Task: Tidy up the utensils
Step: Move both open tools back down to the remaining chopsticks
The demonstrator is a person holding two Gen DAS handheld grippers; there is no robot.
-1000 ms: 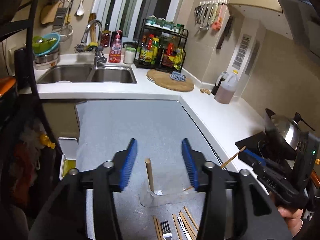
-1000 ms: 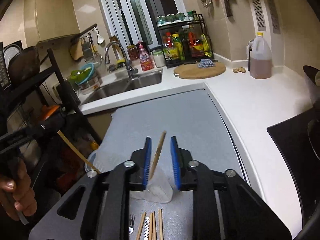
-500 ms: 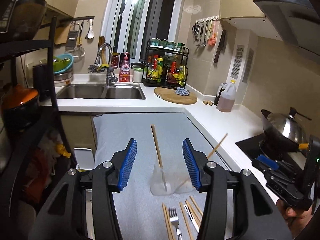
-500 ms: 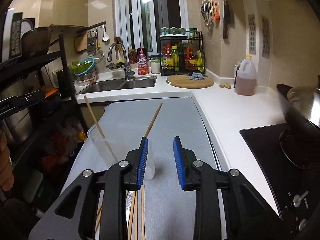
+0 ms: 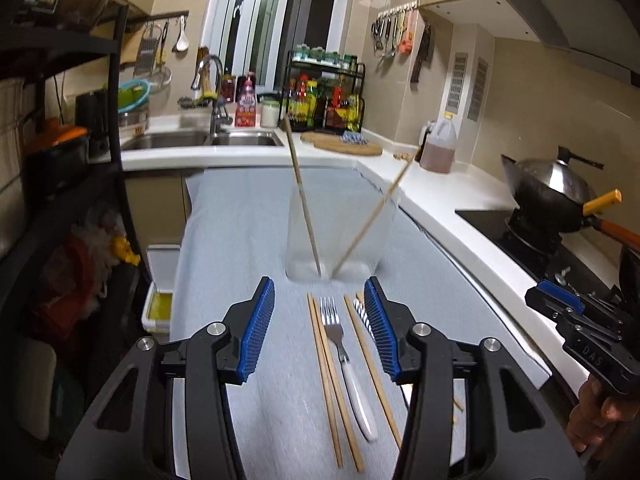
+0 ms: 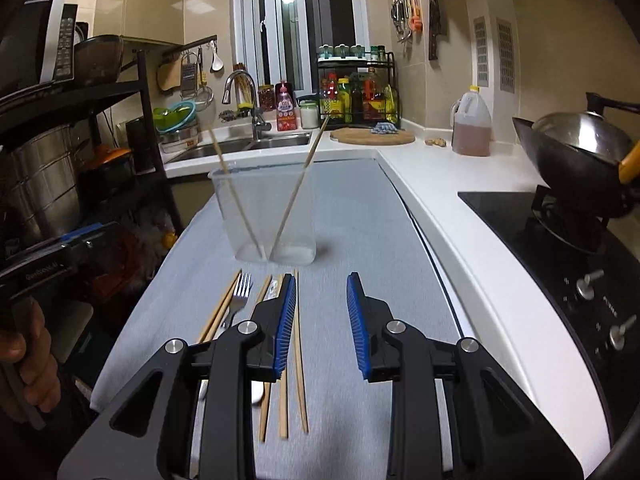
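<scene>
A clear plastic cup (image 5: 340, 236) stands upright on the grey mat (image 5: 240, 216) with two wooden chopsticks (image 5: 304, 204) leaning in it; it also shows in the right wrist view (image 6: 268, 216). In front of it lie several loose chopsticks (image 5: 328, 376), a white-handled fork (image 5: 344, 356) and a striped utensil (image 5: 362, 312). My left gripper (image 5: 320, 326) is open and empty, low over the fork and chopsticks. My right gripper (image 6: 320, 320) is open and empty, just right of the loose chopsticks (image 6: 298, 344) and fork (image 6: 240, 292). The right gripper also shows in the left wrist view (image 5: 580, 328).
A wok (image 6: 576, 148) sits on the black hob (image 6: 560, 240) to the right. An oil jug (image 6: 472, 128), cutting board (image 6: 372, 136), spice rack (image 6: 356, 88) and sink (image 6: 240, 144) line the back counter. A black shelf rack (image 6: 72, 152) stands at left.
Both grippers have pulled back and lowered from the cup. The right gripper has let go of its chopstick, which now leans in the cup, and has opened wider.
</scene>
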